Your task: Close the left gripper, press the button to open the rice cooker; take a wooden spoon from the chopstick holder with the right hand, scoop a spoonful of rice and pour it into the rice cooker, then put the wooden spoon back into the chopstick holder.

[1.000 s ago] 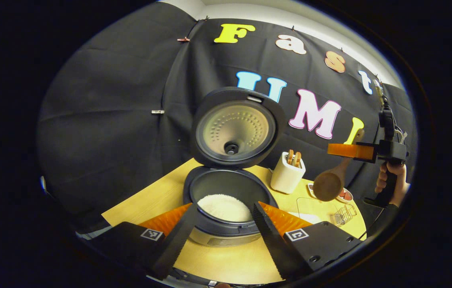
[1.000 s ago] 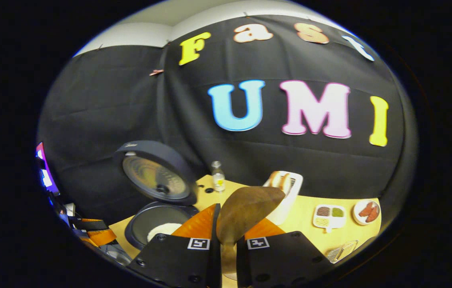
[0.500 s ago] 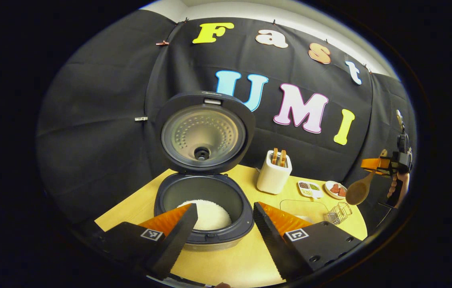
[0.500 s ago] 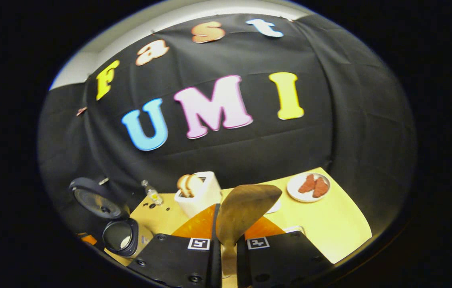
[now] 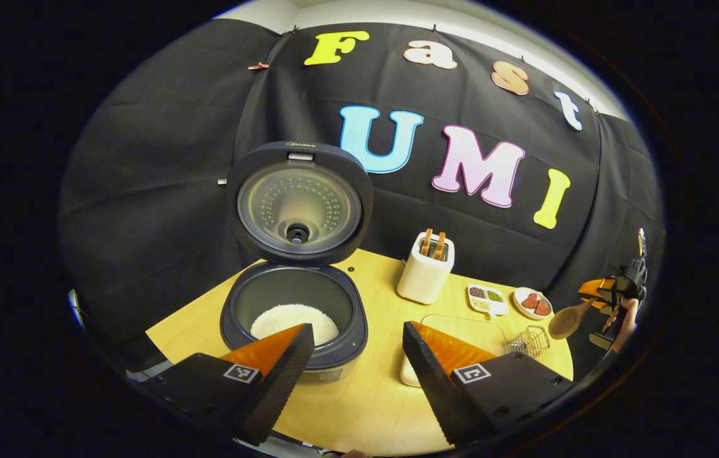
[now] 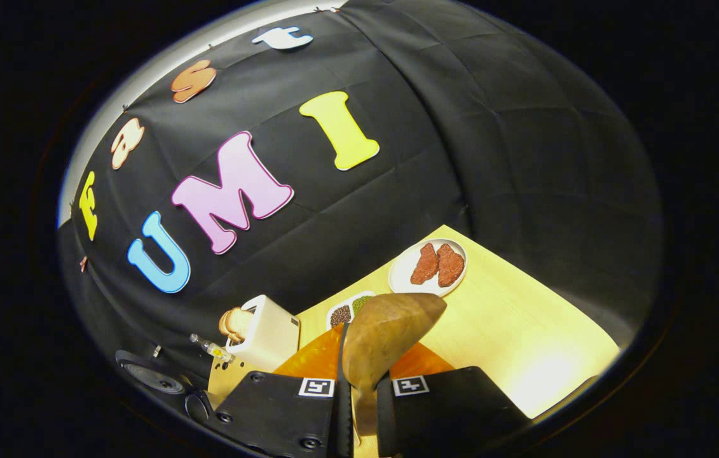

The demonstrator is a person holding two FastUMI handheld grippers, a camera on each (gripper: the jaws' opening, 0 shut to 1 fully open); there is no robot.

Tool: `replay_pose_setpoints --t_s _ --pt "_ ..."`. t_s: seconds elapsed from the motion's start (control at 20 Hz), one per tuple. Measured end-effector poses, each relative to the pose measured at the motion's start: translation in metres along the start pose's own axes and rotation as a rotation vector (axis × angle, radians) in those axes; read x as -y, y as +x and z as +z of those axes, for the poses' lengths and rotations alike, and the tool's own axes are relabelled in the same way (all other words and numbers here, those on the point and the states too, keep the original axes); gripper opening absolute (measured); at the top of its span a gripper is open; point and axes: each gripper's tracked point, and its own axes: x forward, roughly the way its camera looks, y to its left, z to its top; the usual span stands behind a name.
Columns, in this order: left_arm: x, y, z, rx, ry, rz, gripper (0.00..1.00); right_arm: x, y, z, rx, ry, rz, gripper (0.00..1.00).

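right gripper view: the right gripper [image 6: 359, 407] clamps the wooden spoon [image 6: 384, 343] above the table [image 6: 524, 331]. the left gripper [image 5: 353, 375] gapes wide before the open rice cooker [image 5: 295, 318], near the table's left edge.

Small pale brand mark on open rice cooker [image 5: 295, 254] lid's top edge, too small to read. No other legible text.
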Motion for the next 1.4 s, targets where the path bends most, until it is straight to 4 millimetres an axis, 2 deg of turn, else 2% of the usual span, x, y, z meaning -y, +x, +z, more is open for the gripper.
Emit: replay_pose_setpoints --t_s 0.25,0.5,0.7,0.8,0.85,0.95,1.0,1.05,1.1,1.25,1.4 --pt "0.019 -0.01 -0.011 -0.027 -0.002 0.036 0.95 0.027 0.036 -0.029 -0.062 0.013 -0.035 0.19" --pt "0.032 -0.019 -0.014 -0.028 0.005 0.063 0.95 0.042 0.055 -0.061 -0.116 0.005 -0.058 0.19" --pt "0.032 -0.025 -0.007 -0.007 0.0 0.096 0.95 0.048 0.065 -0.081 -0.149 0.007 -0.077 0.19" --pt "0.029 -0.027 0.004 0.024 -0.002 0.112 0.95 0.047 0.07 -0.086 -0.157 0.009 -0.06 0.23" --pt "0.026 -0.028 0.011 0.043 -0.001 0.121 0.95 0.045 0.069 -0.083 -0.152 0.004 -0.058 0.18" --pt "0.017 -0.029 0.026 0.08 0.003 0.136 0.95 0.041 0.065 -0.081 -0.132 -0.008 -0.042 0.31" --pt "0.014 -0.028 0.034 0.1 0.004 0.137 0.95 0.035 0.056 -0.083 -0.124 -0.022 -0.026 0.53" --pt "0.011 -0.026 0.043 0.119 0.005 0.138 0.95 0.036 0.034 -0.087 -0.12 -0.049 -0.034 0.76" --pt "0.007 -0.024 0.054 0.14 0.012 0.136 0.95 0.041 0.043 -0.081 -0.112 -0.074 -0.046 0.98" --pt "-0.011 -0.019 0.1 0.246 0.054 0.144 0.95 0.045 0.009 -0.072 -0.06 -0.106 -0.081 0.99" --pt "-0.035 -0.008 0.146 0.353 0.091 0.151 0.95 0.053 -0.037 -0.063 0.02 -0.168 -0.133 0.98"
